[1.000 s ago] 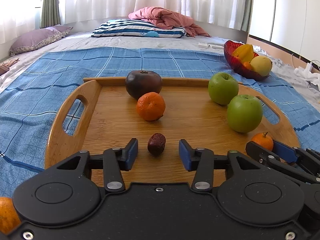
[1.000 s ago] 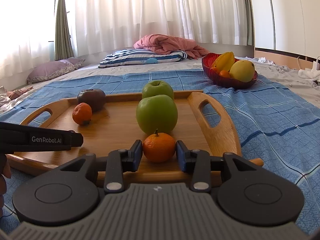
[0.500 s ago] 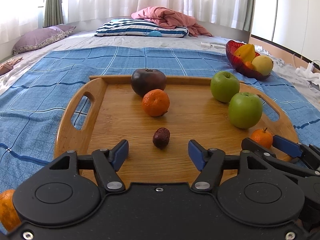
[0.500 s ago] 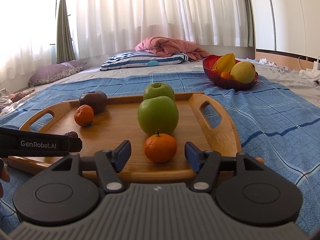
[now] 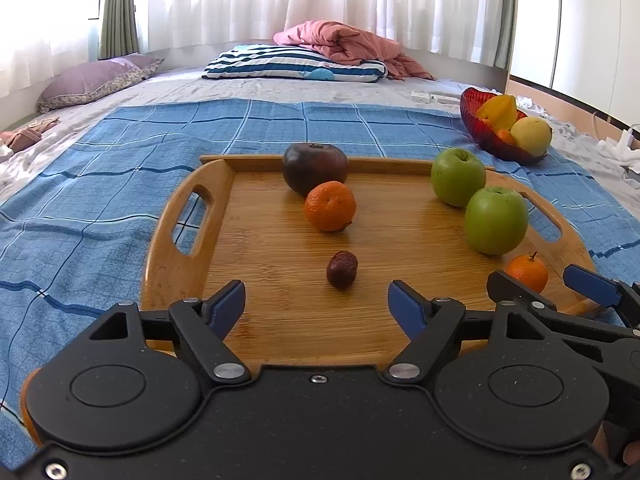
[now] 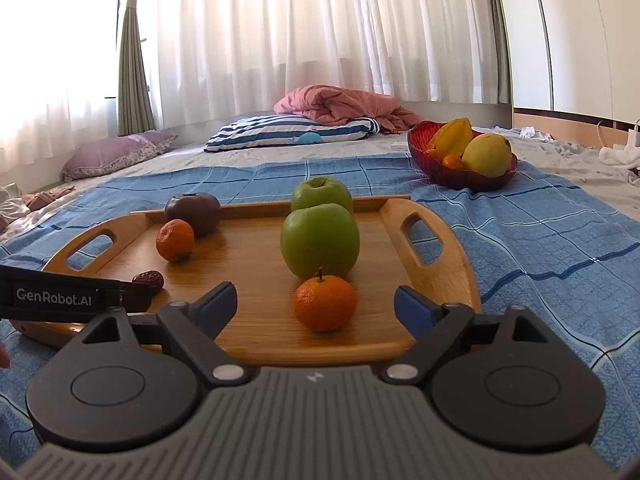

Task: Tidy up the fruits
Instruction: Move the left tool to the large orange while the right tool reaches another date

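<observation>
A wooden tray [image 5: 280, 312] lies on a blue checked blanket. On it sit a dark purple fruit [image 5: 315, 167], an orange mandarin [image 5: 330, 206], a small dark red date [image 5: 341, 269], two green apples [image 5: 496, 220] [image 5: 458, 176] and a small mandarin with a stem [image 6: 325, 303]. My left gripper [image 5: 316, 306] is open and empty, just short of the date. My right gripper [image 6: 316, 306] is open and empty, just short of the small mandarin, and it also shows in the left wrist view [image 5: 540, 288].
A red bowl [image 6: 460, 174] holding a yellow fruit and a starfruit stands on the bed beyond the tray's right handle. Pillows and a pink quilt [image 6: 340, 106] lie at the far end. An orange fruit [image 5: 28, 408] sits on the blanket at the lower left.
Both grippers opened and drew back. The left let go of the date and the right let go of the small mandarin; both fruits rest on the tray.
</observation>
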`<state>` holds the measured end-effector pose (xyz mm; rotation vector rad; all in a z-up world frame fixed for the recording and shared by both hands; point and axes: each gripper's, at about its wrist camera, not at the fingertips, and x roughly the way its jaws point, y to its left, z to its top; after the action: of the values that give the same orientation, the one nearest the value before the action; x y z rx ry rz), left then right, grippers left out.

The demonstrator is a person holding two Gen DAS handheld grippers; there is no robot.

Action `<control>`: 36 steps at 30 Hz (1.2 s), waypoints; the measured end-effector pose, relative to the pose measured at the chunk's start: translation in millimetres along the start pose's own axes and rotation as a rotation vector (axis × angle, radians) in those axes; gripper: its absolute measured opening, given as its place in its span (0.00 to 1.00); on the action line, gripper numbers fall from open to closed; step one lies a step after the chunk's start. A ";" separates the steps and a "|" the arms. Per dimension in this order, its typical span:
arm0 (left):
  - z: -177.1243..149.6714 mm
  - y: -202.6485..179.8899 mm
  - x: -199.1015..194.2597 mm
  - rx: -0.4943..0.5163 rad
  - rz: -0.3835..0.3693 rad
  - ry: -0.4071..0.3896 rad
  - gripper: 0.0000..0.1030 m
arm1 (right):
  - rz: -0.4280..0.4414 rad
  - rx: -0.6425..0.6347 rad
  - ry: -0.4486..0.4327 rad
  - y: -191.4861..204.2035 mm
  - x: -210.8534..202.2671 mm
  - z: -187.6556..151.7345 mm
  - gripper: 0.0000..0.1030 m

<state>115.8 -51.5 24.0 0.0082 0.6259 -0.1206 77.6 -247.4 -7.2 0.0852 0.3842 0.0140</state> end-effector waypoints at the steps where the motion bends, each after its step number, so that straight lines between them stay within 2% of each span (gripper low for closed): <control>1: -0.5 0.6 -1.0 -0.001 0.002 -0.001 0.76 | 0.000 -0.002 -0.001 0.3 -0.3 0.0 0.92; 10: -7.7 7.8 -11.7 -0.016 0.028 -0.003 0.80 | 0.021 -0.007 -0.013 0.8 -3.4 0.2 1.00; 18: -13.4 14.1 -24.3 -0.027 0.041 -0.016 0.84 | 0.052 -0.026 -0.006 5.4 -11.3 -4.1 1.00; 23: -18.7 19.5 -32.7 -0.032 0.045 -0.034 0.89 | 0.076 -0.057 -0.038 11.4 -23.6 -5.1 1.00; 36: -34.7 19.4 -73.8 0.012 0.055 -0.134 0.96 | 0.137 -0.046 -0.039 19.1 -42.1 -13.9 1.00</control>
<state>38.5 -22.5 38.6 0.0284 0.4904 -0.0712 33.4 -228.5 -2.6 0.0662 0.3387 0.1561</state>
